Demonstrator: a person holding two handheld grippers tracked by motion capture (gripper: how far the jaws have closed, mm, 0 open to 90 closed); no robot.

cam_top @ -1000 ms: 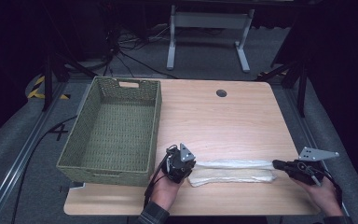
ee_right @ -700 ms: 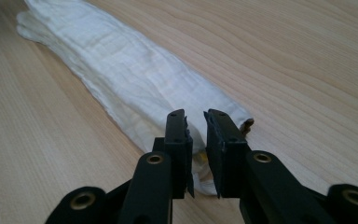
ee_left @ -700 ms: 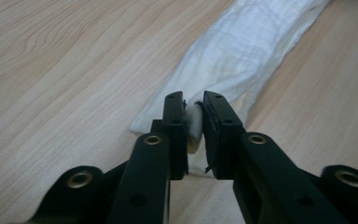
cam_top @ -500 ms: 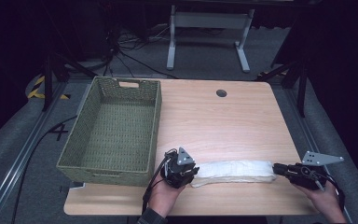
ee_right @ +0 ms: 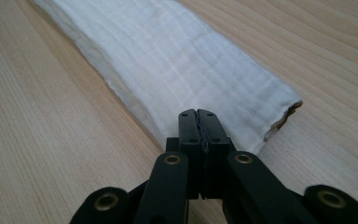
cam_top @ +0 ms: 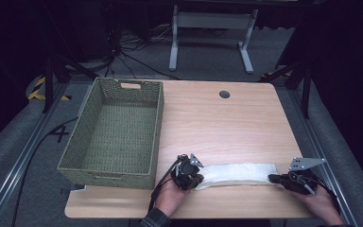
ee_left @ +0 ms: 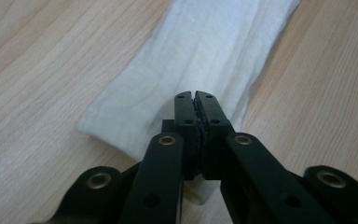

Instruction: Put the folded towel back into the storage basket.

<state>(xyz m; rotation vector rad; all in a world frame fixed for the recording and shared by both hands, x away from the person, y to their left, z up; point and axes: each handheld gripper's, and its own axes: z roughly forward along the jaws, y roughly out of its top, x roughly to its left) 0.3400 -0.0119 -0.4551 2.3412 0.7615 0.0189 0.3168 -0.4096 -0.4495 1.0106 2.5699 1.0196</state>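
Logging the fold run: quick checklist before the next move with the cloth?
1. Left gripper jaws shut at the near end of the white cloth: ok.
2. Right gripper jaws shut at the other end: ok.
3. Cloth actually pinched between either pair of jaws: cannot tell.
4. Cloth lies as a long flat strip on the table: ok.
5. Green basket apart from the cloth: ok.

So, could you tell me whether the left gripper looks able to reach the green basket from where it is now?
Probably yes: the left gripper sits just beside the green basket, with nothing between them, though its jaws are shut on the white cloth.
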